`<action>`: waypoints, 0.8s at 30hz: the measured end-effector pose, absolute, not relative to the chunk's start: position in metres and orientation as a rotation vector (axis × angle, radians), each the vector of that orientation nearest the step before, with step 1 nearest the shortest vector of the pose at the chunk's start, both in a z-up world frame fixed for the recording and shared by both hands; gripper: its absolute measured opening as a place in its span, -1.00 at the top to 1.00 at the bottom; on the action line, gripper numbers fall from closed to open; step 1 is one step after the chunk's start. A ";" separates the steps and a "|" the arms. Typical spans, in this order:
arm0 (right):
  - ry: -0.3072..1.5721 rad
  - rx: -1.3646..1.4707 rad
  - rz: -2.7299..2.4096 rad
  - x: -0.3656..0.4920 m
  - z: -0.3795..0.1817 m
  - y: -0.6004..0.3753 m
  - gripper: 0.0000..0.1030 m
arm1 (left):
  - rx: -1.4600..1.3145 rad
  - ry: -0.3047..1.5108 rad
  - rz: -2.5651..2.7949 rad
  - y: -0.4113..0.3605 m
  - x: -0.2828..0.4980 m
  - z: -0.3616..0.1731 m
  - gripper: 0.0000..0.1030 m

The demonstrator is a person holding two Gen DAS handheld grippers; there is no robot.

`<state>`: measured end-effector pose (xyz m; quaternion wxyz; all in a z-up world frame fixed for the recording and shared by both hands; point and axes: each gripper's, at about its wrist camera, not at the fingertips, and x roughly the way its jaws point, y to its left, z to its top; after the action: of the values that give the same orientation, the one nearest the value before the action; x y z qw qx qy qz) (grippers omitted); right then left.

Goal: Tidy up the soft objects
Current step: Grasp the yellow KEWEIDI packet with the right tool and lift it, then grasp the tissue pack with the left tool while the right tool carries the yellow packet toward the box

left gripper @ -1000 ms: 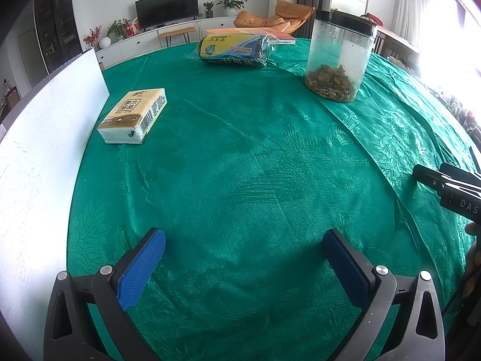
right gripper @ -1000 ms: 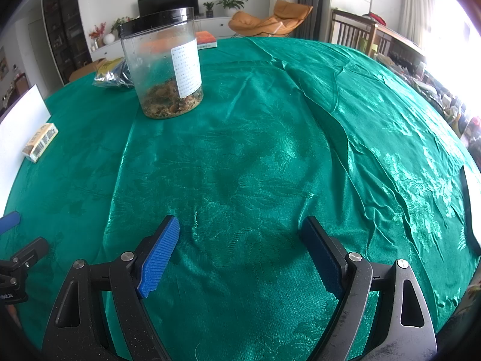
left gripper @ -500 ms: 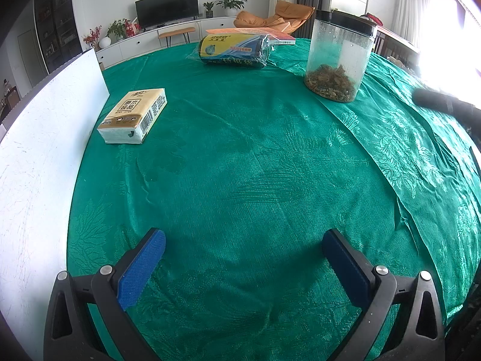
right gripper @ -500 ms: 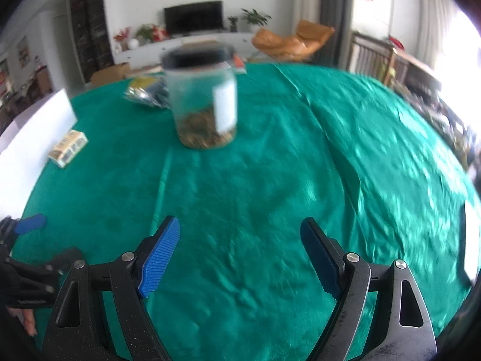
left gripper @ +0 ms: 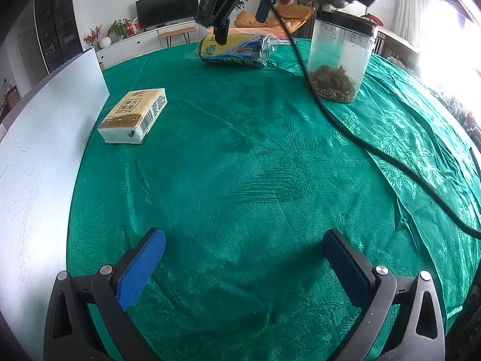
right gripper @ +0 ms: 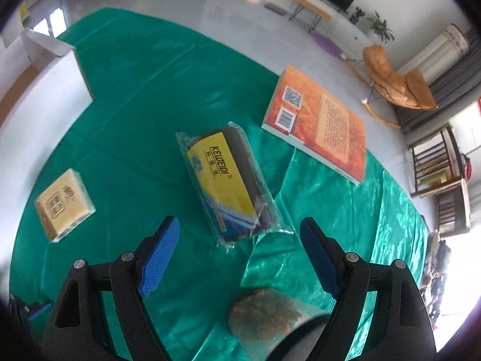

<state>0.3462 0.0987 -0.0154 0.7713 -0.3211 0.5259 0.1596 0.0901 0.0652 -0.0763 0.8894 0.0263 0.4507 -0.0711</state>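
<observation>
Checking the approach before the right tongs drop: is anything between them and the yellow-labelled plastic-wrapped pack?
Nothing visible. The right tongs hang open above the plastic-wrapped pack; the jar sits nearer the camera, the book beyond.

Open cloth [left gripper: 255, 180]; jar [left gripper: 338, 60] at far right

This is a home, a living room with a dining corner. A flat television [left gripper: 166, 7] stands on a long white low cabinet [left gripper: 144, 40] against the far wall, with potted plants [left gripper: 118, 28] and a vase of red flowers beside it. An orange lounge chair [right gripper: 396, 87] sits near grey curtains [right gripper: 445, 90]. A round table under a green patterned tablecloth [left gripper: 240, 165] fills the foreground, and wooden dining chairs [right gripper: 436, 165] stand by a bright window.
</observation>
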 end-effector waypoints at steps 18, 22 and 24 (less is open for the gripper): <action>0.931 -0.382 0.463 0.280 0.083 0.079 -0.08 | 0.054 0.936 -0.148 0.066 0.090 -0.076 -1.00; 0.852 -0.284 0.499 0.218 0.133 0.031 -0.08 | 0.054 0.936 -0.148 0.066 0.090 -0.076 -1.00; 0.846 -0.230 0.496 0.186 0.143 -0.001 -0.08 | 0.054 0.936 -0.148 0.066 0.090 -0.076 -1.00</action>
<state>0.1856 -0.0010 0.1432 0.8758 -0.1102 0.4055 0.2377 0.0901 0.0659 -0.0762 0.8894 0.0262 0.4508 -0.0711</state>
